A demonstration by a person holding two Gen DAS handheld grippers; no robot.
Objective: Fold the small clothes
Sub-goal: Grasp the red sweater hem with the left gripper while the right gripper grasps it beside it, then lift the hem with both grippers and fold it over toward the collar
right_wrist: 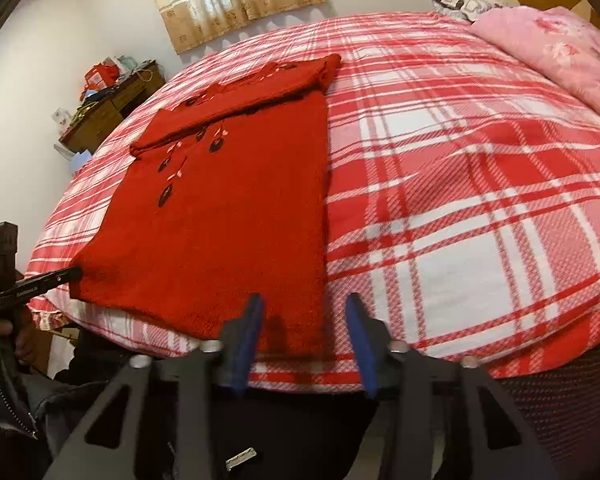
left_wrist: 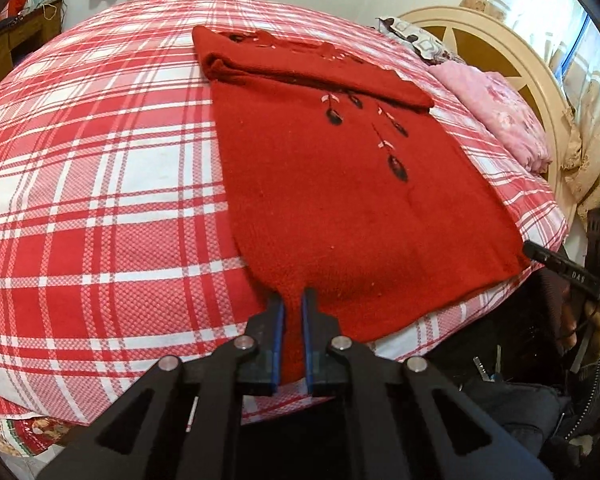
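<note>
sweater (left_wrist: 340, 208) lies flat on bed (left_wrist: 100, 184), hem at near edge. left gripper (left_wrist: 294, 308) pinches one hem corner; right gripper (right_wrist: 302, 316) straddles the other, jaws spread — close fully before lifting, then raise both evenly.

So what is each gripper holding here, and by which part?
The left gripper is shut on the red sweater at its near hem corner. The right gripper is open, holding nothing.
</note>
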